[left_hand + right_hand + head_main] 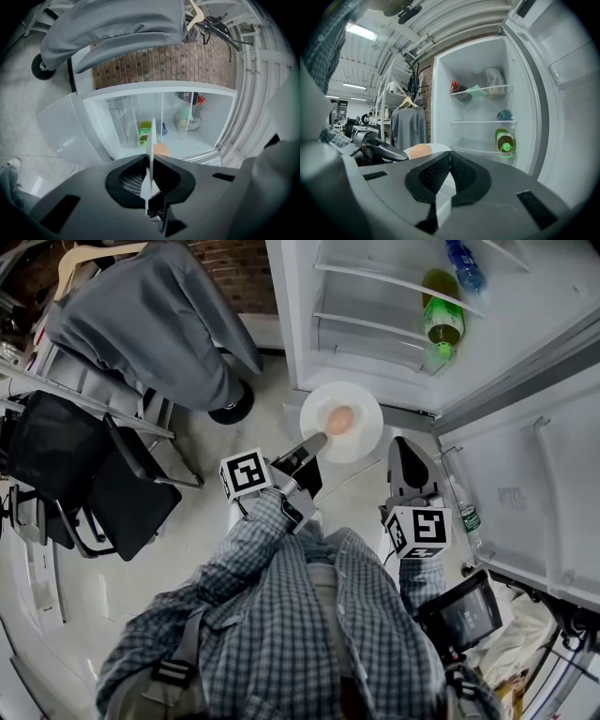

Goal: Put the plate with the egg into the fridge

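A white plate (364,440) with a tan egg (339,418) on it hangs in front of the open fridge (375,329), low by its bottom shelf. My left gripper (314,442) is shut on the plate's near rim. In the left gripper view the plate (151,140) runs edge-on between the jaws, with the egg (161,150) just beyond them. My right gripper (405,457) is to the right of the plate, its jaws pressed together on nothing. In the right gripper view the egg (420,150) and plate (438,148) show over the left jaw, ahead of the right gripper (450,161).
A green bottle (442,329) and a blue bottle (466,266) lie on the fridge shelves. The open fridge door (534,493) stands at the right with a small bottle (469,517) in it. A grey garment (159,315) and a black chair (94,484) are at the left.
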The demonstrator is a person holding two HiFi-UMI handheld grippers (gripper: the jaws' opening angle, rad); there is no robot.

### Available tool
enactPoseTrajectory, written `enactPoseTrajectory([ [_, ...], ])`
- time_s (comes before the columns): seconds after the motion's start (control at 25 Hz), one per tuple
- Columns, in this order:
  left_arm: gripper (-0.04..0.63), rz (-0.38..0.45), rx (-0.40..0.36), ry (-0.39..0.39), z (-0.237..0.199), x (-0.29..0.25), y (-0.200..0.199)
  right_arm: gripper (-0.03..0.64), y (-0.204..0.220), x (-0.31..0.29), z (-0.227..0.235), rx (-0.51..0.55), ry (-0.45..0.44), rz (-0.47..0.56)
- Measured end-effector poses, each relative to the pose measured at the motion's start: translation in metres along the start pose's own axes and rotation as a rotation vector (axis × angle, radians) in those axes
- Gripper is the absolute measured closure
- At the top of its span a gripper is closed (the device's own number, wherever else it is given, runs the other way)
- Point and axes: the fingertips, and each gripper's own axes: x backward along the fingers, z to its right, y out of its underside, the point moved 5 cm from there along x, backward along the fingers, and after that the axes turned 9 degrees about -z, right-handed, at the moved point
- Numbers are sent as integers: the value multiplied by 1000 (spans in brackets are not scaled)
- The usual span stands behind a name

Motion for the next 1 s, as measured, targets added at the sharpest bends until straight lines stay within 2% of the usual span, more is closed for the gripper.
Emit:
enactPoseTrajectory([
  [0.36,568,15,0,-18,-4,6,-14,611,-2,-11,-2,-2,-1,-12],
  [0.6,568,36,15,-1,-3,3,-22,611,-6,-21,-4,11,-21,-16],
  [1.0,568,61,16,-9,-6,-32,-44,611,-21,-50,23,39,-46,-7],
])
